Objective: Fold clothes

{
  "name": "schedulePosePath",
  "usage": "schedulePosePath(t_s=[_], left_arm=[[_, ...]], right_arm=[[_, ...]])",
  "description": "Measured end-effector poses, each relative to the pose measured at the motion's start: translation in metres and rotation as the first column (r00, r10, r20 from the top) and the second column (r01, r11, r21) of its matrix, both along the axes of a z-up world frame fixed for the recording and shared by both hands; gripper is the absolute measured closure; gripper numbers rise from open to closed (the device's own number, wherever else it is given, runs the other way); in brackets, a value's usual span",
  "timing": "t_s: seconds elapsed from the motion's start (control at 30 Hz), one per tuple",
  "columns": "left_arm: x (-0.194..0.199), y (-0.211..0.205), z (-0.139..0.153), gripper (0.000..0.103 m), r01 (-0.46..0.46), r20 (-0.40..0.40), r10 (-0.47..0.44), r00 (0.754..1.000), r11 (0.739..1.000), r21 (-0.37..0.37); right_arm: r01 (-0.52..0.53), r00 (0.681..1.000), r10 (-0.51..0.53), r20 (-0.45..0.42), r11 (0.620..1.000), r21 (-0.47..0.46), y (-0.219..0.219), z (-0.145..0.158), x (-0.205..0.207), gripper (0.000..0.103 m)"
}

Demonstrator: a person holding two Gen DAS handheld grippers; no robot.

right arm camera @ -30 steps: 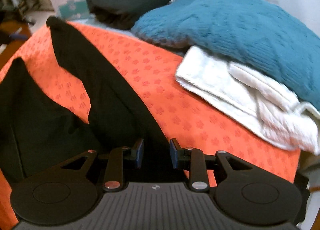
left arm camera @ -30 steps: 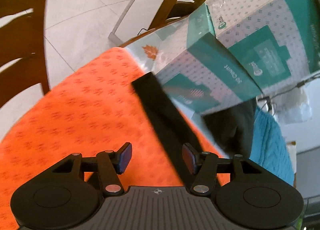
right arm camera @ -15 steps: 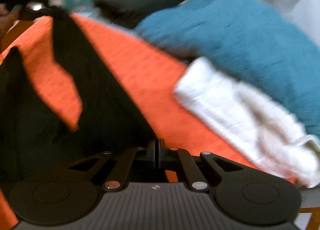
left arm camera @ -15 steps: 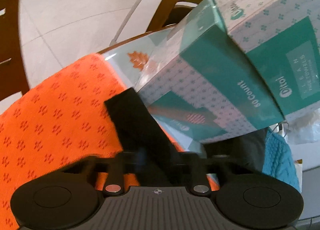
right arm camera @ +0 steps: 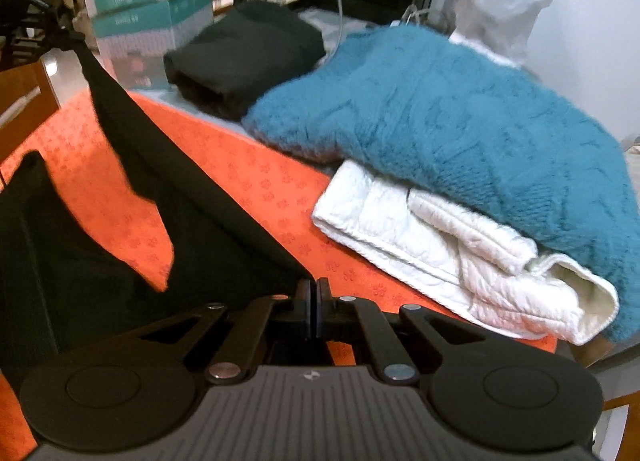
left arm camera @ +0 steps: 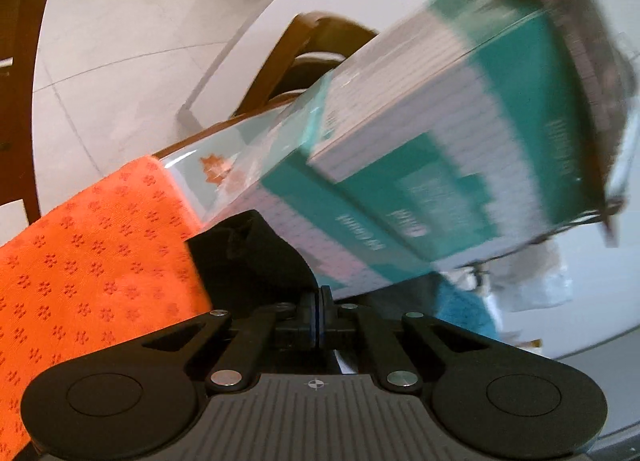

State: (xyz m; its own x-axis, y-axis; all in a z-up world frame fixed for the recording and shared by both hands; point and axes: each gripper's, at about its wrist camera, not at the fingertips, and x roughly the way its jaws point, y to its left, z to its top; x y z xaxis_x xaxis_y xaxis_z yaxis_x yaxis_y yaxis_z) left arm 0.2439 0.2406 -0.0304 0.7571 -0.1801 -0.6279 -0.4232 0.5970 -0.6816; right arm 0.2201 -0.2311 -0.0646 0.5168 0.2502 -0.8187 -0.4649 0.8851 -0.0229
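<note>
A black garment (right arm camera: 192, 205) lies on the orange mat (right arm camera: 256, 169), with one long strip lifted off it. My right gripper (right arm camera: 314, 301) is shut on the near end of that strip. My left gripper (left arm camera: 320, 311) is shut on the far end of the black garment (left arm camera: 256, 257), and it shows at the far left of the right wrist view (right arm camera: 60, 35), holding the strip up in the air. The strip hangs taut between the two grippers. A second part of the garment lies flat at the left.
Teal and white boxes (left arm camera: 440, 149) stand close ahead of the left gripper. A folded black garment (right arm camera: 248, 61), a teal fuzzy sweater (right arm camera: 460, 121) and a folded white garment (right arm camera: 460, 257) sit on the right side. Wooden chairs (left arm camera: 312, 41) stand past the table edge.
Both grippers closed on the ends of the black strip. Both then lifted, so the strip rose off the mat, and the boxes now loom closer in the left wrist view.
</note>
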Motion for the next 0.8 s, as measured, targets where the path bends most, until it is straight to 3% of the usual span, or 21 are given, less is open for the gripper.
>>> schedulePosePath(t_s=[0.23, 0.53, 0.7, 0.8], left_arm=[[-0.042, 0.002, 0.057, 0.099, 0.041, 0.085, -0.04, 0.996, 0.999, -0.005], [-0.14, 0.001, 0.107, 0.099, 0.085, 0.102, -0.089, 0.991, 0.995, 0.046], [-0.213, -0.002, 0.1, 0.099, 0.098, 0.046, -0.104, 0.994, 0.989, 0.112], [-0.251, -0.004, 0.064, 0.099, 0.083, -0.066, -0.074, 0.995, 0.986, 0.144]], right_arm=[[0.019, 0.994, -0.026, 0.109, 0.998, 0.061, -0.009, 0.024, -0.049, 0.1], [-0.123, 0.962, 0.12, 0.247, 0.992, -0.005, 0.0, 0.035, -0.116, 0.1], [-0.233, 0.93, 0.251, 0.266, 0.967, -0.101, 0.013, 0.026, -0.148, 0.1], [-0.307, 0.904, 0.345, 0.251, 0.935, -0.177, 0.023, 0.013, -0.167, 0.1]])
